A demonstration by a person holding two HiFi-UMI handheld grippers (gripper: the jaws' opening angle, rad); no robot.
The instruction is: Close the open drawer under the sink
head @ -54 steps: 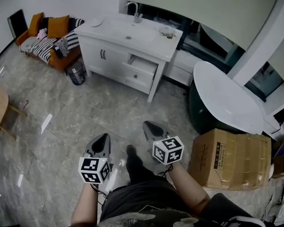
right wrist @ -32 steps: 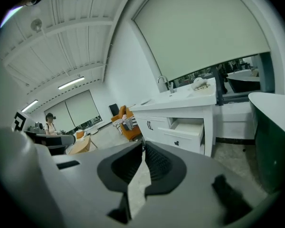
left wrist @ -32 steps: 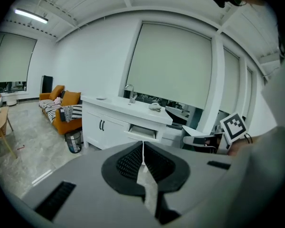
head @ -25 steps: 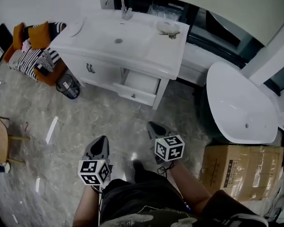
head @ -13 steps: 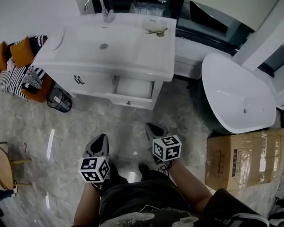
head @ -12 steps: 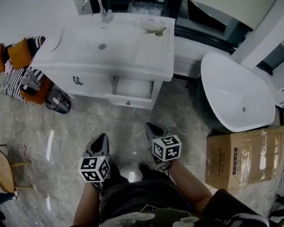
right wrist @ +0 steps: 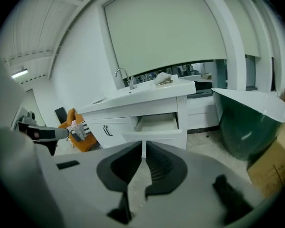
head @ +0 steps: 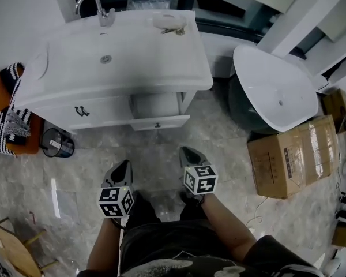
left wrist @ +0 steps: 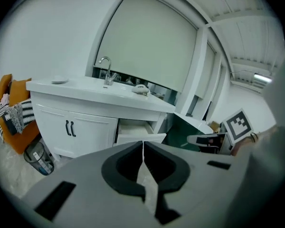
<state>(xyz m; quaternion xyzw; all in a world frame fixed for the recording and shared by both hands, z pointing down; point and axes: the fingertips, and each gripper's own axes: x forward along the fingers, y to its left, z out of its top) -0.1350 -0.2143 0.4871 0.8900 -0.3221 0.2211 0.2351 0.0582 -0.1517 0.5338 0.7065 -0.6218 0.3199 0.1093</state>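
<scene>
The white vanity (head: 112,56) with its sink stands ahead of me. Its right-hand drawer (head: 157,120) is pulled open and looks empty inside. My left gripper (head: 122,167) hangs above the floor in front of the vanity, jaws shut on nothing, well short of the drawer. My right gripper (head: 190,153) is beside it, also shut and empty, a little nearer the drawer front. In the left gripper view the drawer (left wrist: 137,132) shows just beyond the shut gripper (left wrist: 143,144). In the right gripper view the drawer (right wrist: 156,127) lies straight ahead of the shut gripper (right wrist: 143,146).
A small bin (head: 57,145) stands at the vanity's left foot, with an orange sofa (head: 3,114) beyond it. A white tub (head: 274,94) and a cardboard box (head: 294,154) stand to the right. A wooden table (head: 11,253) sits at the bottom left.
The vanity and its open drawer have come much closer and now lie squarely ahead. Both grippers keep their places side by side, still shut.
</scene>
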